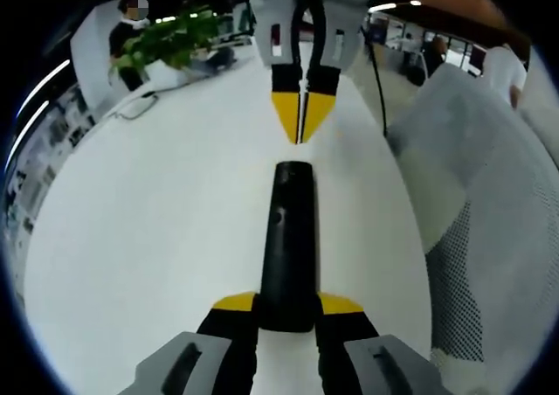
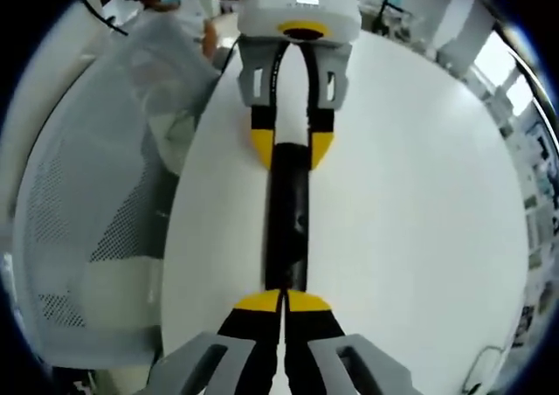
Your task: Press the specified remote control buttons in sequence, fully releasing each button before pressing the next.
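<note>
1. White and bare, the round table [image 1: 157,238] carries a black remote control [image 1: 288,238] lying lengthwise between the two grippers; a white mesh-backed chair [image 1: 489,238] stands at the table's edge.
2. From the left gripper view, the left gripper [image 1: 287,312] has its yellow-tipped jaws spread just enough to clamp the near end of the remote, one tip pressed against each side.
3. That grip hides the remote's near end, and its buttons are hard to make out: one small glossy spot shows on the dark top face, nothing more.
4. Opposite, the right gripper [image 1: 301,120] points its yellow tips down at the table just beyond the remote's far end; the tips are pressed together with only a thin seam between them, and whether they touch the remote is unclear.
5. From the right gripper view, those closed tips sit at the remote's near end, covering its edge.
6. Far behind, a green plant [image 1: 166,41] and a person stand by the table's far rim, small and blurred.
7. A black cable [image 1: 377,80] runs down past the table edge, its ends cut off.
</note>
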The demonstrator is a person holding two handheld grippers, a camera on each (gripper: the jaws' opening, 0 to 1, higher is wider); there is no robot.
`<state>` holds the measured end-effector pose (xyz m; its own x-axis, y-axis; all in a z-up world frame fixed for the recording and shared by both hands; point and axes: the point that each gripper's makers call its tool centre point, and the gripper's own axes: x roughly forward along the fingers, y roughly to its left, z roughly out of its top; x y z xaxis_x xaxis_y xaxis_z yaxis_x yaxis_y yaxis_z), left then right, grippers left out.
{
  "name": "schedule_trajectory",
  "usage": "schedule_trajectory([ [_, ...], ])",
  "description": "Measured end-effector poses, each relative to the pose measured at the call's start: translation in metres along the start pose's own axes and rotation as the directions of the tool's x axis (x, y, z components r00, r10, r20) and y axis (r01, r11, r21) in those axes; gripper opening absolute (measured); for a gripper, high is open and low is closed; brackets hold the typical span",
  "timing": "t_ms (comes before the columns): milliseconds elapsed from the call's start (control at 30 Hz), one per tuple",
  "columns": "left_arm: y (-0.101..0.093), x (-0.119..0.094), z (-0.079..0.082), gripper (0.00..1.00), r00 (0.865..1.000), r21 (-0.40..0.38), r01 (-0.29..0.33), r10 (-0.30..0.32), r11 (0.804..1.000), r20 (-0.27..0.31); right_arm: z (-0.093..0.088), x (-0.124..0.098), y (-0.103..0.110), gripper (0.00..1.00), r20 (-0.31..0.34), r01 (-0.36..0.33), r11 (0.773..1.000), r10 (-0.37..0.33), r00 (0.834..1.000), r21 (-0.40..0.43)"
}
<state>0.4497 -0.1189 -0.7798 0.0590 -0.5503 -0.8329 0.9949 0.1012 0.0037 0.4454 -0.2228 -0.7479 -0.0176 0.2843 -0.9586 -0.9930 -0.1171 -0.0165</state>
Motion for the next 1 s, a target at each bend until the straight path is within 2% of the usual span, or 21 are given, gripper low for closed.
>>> schedule_trajectory([
  [233, 0.000, 0.001, 0.000, 0.24, 1.000, 0.004, -0.003, 0.003, 1.000, 0.002, -0.006, 0.006, 0.007, 0.00, -0.053, -0.031, 0.999, 0.032, 0.998, 0.007],
  [433, -0.001, 0.001, -0.001, 0.24, 1.000, 0.002, -0.004, 0.004, 1.000, 0.005, -0.002, 0.009, 0.009, 0.00, -0.062, -0.047, 0.999, 0.048, 0.997, 0.014],
  [1000, 0.000, 0.001, -0.001, 0.24, 1.000, 0.004, -0.004, 0.004, 1.000, 0.011, -0.002, 0.017, -0.002, 0.00, -0.097, -0.047, 0.999, 0.048, 0.994, 0.009],
])
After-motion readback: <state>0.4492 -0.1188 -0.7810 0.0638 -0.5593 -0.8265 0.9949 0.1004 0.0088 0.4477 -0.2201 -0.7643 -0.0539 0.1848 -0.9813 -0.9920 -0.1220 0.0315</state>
